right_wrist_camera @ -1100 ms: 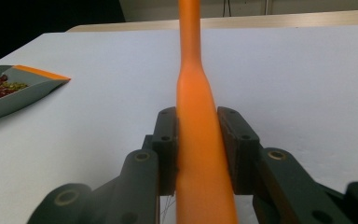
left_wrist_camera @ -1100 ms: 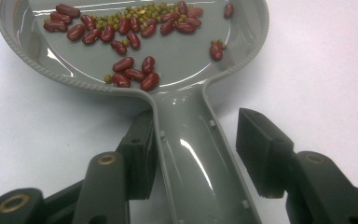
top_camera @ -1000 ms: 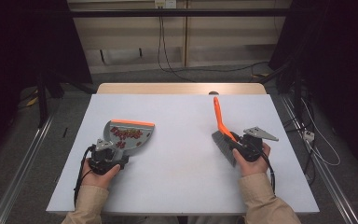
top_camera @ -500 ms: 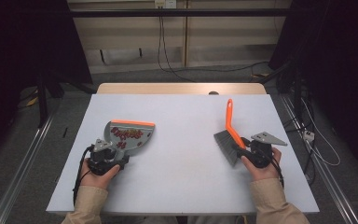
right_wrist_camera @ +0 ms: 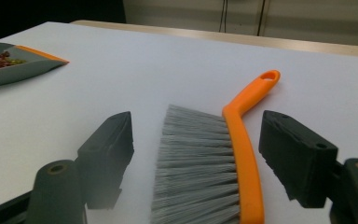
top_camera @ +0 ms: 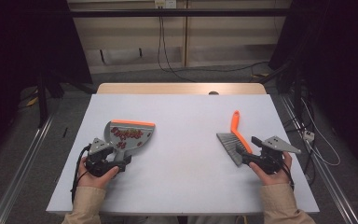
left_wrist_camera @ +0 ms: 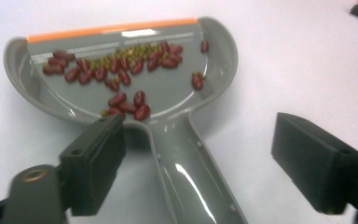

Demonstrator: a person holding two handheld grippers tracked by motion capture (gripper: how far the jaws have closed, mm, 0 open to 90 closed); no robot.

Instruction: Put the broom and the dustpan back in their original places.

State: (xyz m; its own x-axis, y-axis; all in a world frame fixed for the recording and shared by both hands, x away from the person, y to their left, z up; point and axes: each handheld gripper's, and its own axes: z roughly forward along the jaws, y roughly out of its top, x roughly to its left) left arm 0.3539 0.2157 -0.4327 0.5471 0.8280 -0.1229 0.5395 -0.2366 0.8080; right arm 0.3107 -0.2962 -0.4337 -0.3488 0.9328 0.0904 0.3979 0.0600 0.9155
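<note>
Grey glossy plastic forms the dustpan (left_wrist_camera: 135,79), a rounded scoop with an orange lip, lying flat on the matte white table (top_camera: 186,121). Smooth red beans (left_wrist_camera: 116,70) lie in it. Its handle lies between the left gripper (left_wrist_camera: 200,163) jaws, which have just been opening, released. Right of the dustpan, the brush (right_wrist_camera: 214,172), with grey bristles and a curved orange handle, lies between the right gripper (right_wrist_camera: 200,158) jaws, likewise just opened.

White table (top_camera: 182,126): grey dustpan (top_camera: 129,135) at left, orange-handled brush (top_camera: 235,140) at right.
</note>
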